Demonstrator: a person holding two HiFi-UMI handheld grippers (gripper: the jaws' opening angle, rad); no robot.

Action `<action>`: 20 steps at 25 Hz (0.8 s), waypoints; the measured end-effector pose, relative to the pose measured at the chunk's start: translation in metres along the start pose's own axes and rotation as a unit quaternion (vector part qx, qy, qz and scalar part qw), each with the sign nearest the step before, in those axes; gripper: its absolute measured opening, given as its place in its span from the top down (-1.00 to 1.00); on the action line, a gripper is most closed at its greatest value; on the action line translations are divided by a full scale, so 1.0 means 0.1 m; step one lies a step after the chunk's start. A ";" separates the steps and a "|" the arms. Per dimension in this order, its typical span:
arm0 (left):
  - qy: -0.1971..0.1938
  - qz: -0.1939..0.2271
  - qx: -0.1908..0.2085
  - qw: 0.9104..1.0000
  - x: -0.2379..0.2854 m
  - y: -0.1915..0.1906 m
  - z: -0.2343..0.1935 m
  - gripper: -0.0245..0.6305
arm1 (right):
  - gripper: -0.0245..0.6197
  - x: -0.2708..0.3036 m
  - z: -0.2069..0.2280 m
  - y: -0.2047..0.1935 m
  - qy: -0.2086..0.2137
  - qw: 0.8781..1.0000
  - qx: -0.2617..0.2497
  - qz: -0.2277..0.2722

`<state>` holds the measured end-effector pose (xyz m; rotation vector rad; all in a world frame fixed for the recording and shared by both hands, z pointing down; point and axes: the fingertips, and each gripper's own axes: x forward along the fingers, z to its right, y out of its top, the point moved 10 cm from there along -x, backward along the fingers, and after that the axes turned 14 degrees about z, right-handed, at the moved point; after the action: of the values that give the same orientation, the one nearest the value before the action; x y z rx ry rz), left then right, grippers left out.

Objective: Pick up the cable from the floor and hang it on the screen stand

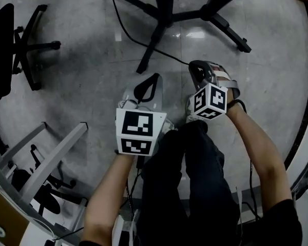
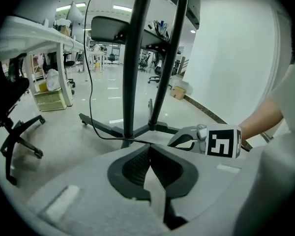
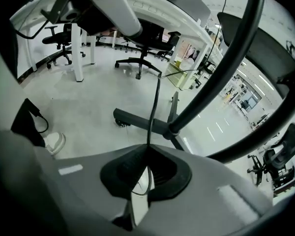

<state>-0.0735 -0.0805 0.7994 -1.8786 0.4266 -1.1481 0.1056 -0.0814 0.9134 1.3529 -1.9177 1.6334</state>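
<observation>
Shows grey polished floor, black metal screen stand far. Finds thin black cable pinched in right gripper near its base; left gripper closed, empty. Risks snagging a leg when lifted, pulling free of the pinch.

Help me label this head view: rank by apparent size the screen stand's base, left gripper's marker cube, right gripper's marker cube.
1. screen stand's base
2. left gripper's marker cube
3. right gripper's marker cube, smaller perhaps only from being farther away

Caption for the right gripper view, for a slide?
The right gripper shut on the black cable, screen stand base ahead.
</observation>
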 end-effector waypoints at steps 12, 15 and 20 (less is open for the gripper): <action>0.014 0.037 0.021 0.999 -0.91 1.19 0.18 0.92 | 0.89 -1.29 0.46 1.10 -0.016 0.998 -0.057 0.037; 0.016 0.059 0.020 0.998 -1.11 1.49 0.23 0.92 | 0.89 -1.62 0.63 1.39 -0.030 0.995 -0.069 0.059; 0.015 0.099 0.028 0.995 -1.43 1.98 0.38 0.92 | 0.89 -2.23 0.99 1.90 -0.061 0.990 -0.099 0.083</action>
<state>-0.0873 -0.0786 0.5527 -1.7306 0.5785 -1.0442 0.1076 -0.0804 0.6038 1.2689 -2.2521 1.4113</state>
